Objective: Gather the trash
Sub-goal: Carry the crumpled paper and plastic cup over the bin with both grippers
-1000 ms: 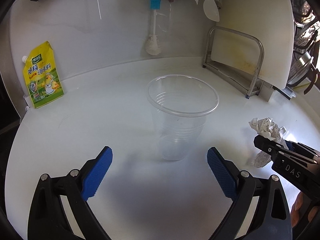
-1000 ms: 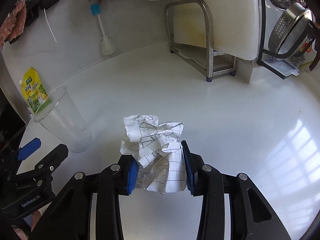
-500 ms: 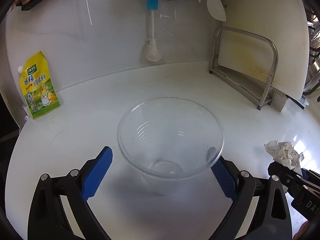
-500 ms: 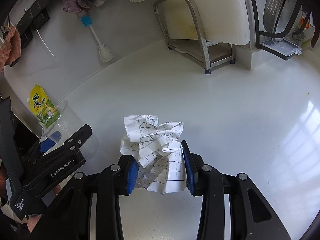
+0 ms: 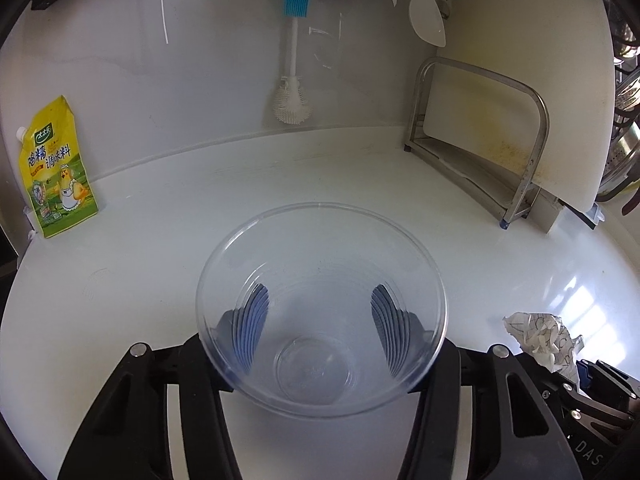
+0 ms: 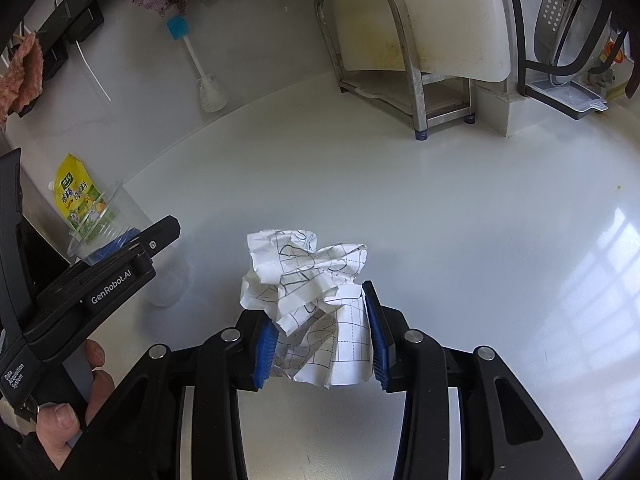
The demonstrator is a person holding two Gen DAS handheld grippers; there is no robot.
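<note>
A clear plastic cup [image 5: 320, 352] stands on the white counter [image 5: 160, 280], between the blue pads of my left gripper [image 5: 319, 308]. Its jaws are closing, and the pads show through the cup wall, pressed against both sides. In the right wrist view the same cup [image 6: 106, 216] and left gripper [image 6: 114, 242] sit at the far left. My right gripper [image 6: 320, 312] is shut on a crumpled ball of printed paper [image 6: 308, 276] and holds it above the counter. That paper ball [image 5: 540, 336] also shows at the lower right of the left wrist view.
A yellow seasoning pouch [image 5: 56, 172] leans on the back wall at left. A bottle brush [image 5: 292, 96] hangs at the back. A metal rack [image 5: 480, 140] with a white cutting board stands at the right. A person's hand [image 6: 76, 396] grips the left tool.
My left gripper moved forward around the cup, and its wide jaws came in onto the cup's sides. The right gripper kept its hold on the paper ball.
</note>
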